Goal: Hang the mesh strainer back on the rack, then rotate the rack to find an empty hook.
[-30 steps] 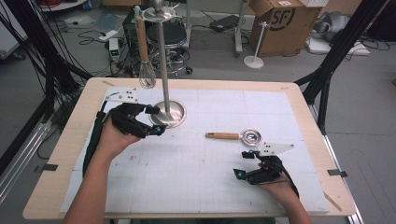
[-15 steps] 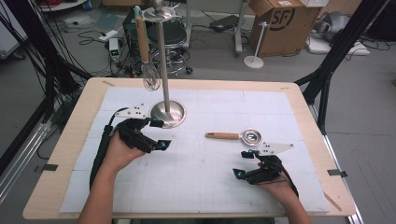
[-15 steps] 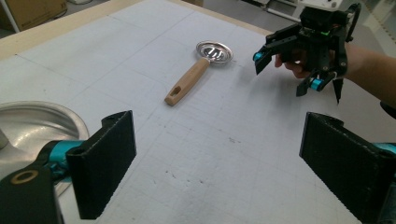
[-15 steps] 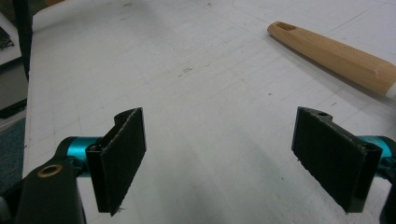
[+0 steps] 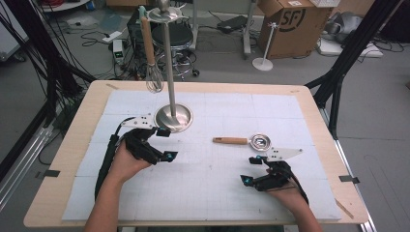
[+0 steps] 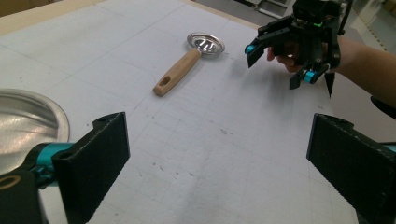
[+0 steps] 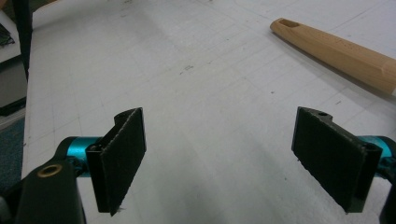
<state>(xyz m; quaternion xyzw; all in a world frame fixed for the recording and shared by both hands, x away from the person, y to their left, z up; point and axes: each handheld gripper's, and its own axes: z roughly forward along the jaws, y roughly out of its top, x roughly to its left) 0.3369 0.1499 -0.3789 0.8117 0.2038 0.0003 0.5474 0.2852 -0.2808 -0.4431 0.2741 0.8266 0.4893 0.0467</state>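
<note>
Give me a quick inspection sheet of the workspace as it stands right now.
Surface: wooden table covered by a white gridded mat, faint scuffs.
Job's things: small strainer with wooden handle lies flat on the mat; whisk hangs from the metal stand.
Clutter: nothing seen on the mat.
Grippers: left gripper open beside the stand's base, empty; right gripper open, empty, near the strainer without touching it.
Cables: black cable trails along the left forearm.
Surroundings: cardboard box, stool, floor cables and a power strip behind the table.
</note>
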